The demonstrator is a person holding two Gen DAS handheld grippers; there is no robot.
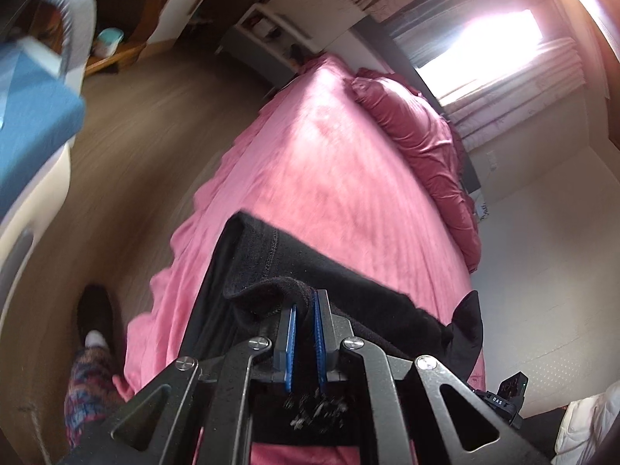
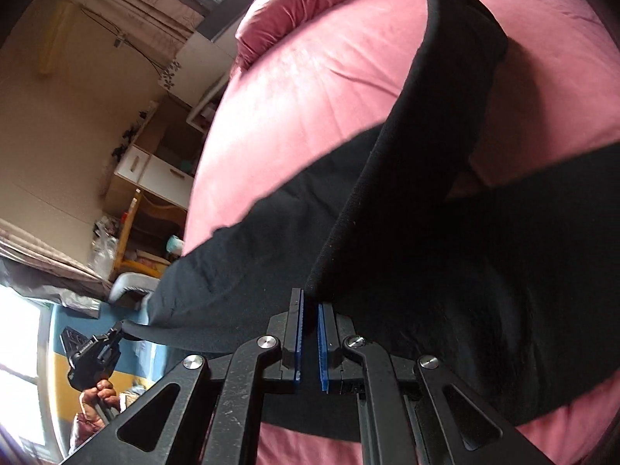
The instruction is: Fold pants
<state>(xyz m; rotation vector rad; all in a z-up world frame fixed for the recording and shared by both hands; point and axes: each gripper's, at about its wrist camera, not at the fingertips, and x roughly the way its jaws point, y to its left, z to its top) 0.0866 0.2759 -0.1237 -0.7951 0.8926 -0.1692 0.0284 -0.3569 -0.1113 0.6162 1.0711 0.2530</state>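
Note:
Black pants [image 1: 310, 259] lie spread over a pink bed [image 1: 329, 147]. My left gripper [image 1: 304, 296] is shut on a bunched edge of the cloth near the bed's near corner. In the right wrist view the pants [image 2: 426, 252] stretch across the bed [image 2: 290, 108], with one leg [image 2: 457, 77] lifted and draped up and away. My right gripper [image 2: 310, 300] is shut on a raised fold of that cloth. At the lower left of that view a hand holds the left gripper [image 2: 118, 329], and the fabric runs taut to its tip.
A darker pink duvet [image 1: 418, 135] is heaped at the far end of the bed, below a bright window [image 1: 496, 38]. Wooden floor [image 1: 135, 135] runs along the bed's left side, where a person's slippered foot [image 1: 95, 317] stands. White drawers [image 2: 155, 170] and a wooden chair [image 2: 131, 224] stand beyond.

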